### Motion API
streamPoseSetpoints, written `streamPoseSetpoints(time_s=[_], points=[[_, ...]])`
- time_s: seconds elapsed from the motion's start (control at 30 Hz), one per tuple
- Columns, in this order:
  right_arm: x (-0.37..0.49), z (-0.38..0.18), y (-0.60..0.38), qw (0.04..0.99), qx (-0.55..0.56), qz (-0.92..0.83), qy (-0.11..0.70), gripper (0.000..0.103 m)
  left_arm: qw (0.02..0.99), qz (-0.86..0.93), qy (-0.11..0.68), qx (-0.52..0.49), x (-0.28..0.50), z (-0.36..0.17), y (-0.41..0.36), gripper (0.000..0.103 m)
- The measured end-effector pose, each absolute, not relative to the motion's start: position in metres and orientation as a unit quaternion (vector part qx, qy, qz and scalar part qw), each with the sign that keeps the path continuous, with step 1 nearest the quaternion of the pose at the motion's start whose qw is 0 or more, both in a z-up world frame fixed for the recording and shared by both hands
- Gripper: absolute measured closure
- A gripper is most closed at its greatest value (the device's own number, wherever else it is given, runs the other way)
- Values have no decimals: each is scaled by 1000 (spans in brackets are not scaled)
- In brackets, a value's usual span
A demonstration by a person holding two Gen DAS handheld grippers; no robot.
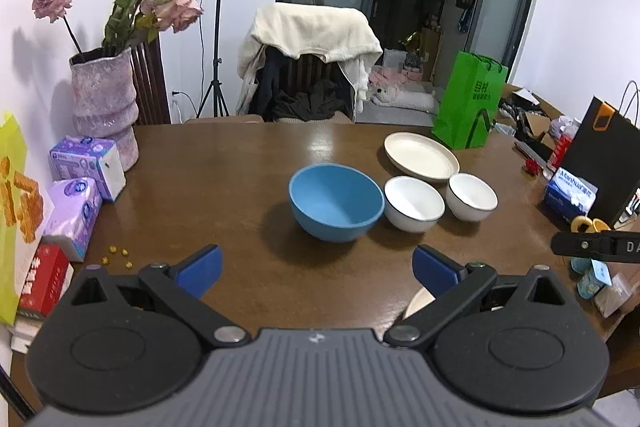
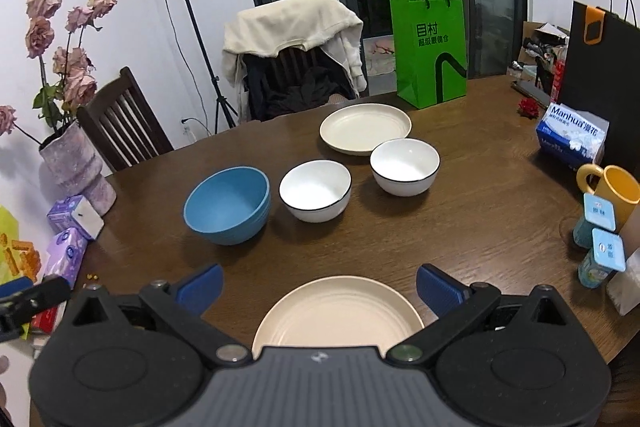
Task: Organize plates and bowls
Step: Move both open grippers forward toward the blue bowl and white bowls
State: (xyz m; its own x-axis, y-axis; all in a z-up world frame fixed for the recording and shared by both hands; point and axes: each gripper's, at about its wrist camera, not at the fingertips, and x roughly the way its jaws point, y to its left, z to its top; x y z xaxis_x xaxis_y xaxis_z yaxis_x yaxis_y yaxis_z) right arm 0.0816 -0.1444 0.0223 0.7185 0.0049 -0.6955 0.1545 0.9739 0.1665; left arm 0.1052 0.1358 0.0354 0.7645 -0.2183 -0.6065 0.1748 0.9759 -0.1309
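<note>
Both jaws wide, gripping nothing: left gripper (image 1: 318,269), right gripper (image 2: 318,287). Near plate (image 2: 340,311) just ahead of right; far plate (image 2: 365,129) behind white bowls (image 2: 315,190). Risk: low glossy rim slipping free, or clipping blue bowl (image 2: 228,203) while reaching.

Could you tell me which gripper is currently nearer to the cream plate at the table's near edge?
Right. The right gripper hovers open directly over the near cream plate; the left gripper sits off to its left, facing the blue bowl.
</note>
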Motion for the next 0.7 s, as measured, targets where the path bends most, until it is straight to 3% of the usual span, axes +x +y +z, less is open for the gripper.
streamPoseSetpoints(time_s=[0.7], points=[[137,52,-189,919,104,-73,373,0,938,-104,328,-48,165,63,117,0]])
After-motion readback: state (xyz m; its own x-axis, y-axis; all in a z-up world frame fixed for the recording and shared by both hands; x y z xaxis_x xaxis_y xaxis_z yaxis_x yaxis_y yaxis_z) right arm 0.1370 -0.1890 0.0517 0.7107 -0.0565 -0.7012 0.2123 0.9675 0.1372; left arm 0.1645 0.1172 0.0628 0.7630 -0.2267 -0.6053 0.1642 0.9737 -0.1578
